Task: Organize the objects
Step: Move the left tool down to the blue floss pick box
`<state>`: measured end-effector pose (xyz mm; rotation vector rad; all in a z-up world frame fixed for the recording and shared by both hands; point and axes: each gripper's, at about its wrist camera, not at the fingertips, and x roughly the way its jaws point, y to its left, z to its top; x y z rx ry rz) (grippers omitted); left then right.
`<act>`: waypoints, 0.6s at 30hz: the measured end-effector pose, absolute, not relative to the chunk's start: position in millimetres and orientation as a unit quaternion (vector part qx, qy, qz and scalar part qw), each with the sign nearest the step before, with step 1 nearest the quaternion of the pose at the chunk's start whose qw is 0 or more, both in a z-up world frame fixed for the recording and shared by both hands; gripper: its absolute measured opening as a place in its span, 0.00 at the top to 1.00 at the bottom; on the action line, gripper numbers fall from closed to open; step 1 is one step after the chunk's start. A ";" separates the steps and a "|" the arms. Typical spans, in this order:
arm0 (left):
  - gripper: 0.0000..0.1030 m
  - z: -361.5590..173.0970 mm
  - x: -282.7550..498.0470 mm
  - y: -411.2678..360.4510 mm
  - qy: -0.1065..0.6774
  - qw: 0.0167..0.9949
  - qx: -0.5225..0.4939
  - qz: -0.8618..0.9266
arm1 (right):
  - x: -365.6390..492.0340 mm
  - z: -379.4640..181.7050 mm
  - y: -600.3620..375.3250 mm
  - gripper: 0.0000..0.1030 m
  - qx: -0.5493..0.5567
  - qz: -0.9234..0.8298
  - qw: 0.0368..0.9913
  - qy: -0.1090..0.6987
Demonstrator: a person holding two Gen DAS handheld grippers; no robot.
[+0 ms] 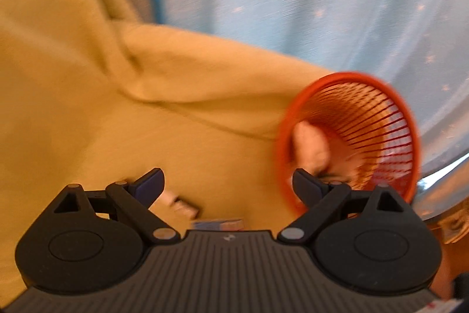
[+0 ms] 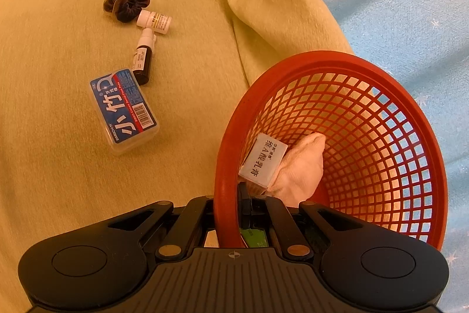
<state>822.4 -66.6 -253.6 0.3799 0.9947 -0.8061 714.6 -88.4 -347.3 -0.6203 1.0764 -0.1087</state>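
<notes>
In the right wrist view, the right gripper (image 2: pixel 231 210) is seen at the bottom centre of the frame, its jaws brought together on the near rim of a round red plastic mesh basket (image 2: pixel 366 119), which fills the lower right. Inside the basket, a small white cardboard box with black printed characters (image 2: pixel 263 159) is leaned against a rolled white cloth (image 2: pixel 302 169). The basket is set at the edge of a yellow-green fabric cover (image 2: pixel 58 166), with a pale blue star-patterned fabric (image 2: pixel 410 19) beyond it at the right.

On the cover, left of centre, a clear flat plastic case with a blue label (image 2: pixel 124 110) is seen; just above it a dark brown spray bottle with a white nozzle (image 2: pixel 142 60) is laid, then a small white bottle (image 2: pixel 154 22) on its side, touching a dark brown hair scrunchie (image 2: pixel 127 2) at the upper left.

In the blurred left wrist view, the left gripper (image 1: pixel 228 184) is shown with its jaws spread wide and nothing between them, held above the cover beside the basket at the right.
</notes>
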 end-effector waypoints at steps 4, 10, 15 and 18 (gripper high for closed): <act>0.11 -268.3 837.1 -40.2 0.468 0.792 0.198 -0.339 | 713.1 -347.1 -88.5 1.00 -0.292 -0.050 0.811 0.504; 0.11 -291.1 852.6 -11.9 0.486 0.795 0.199 -0.303 | 712.5 -346.6 -88.7 1.00 -0.293 -0.050 0.811 0.504; 0.11 -314.9 849.9 -2.9 0.495 0.790 0.191 -0.306 | 713.1 -346.9 -88.5 1.00 -0.295 -0.050 0.810 0.505; 0.11 -333.6 844.6 -1.6 0.500 0.786 0.180 -0.317 | 712.8 -346.8 -88.7 1.00 -0.297 -0.049 0.809 0.504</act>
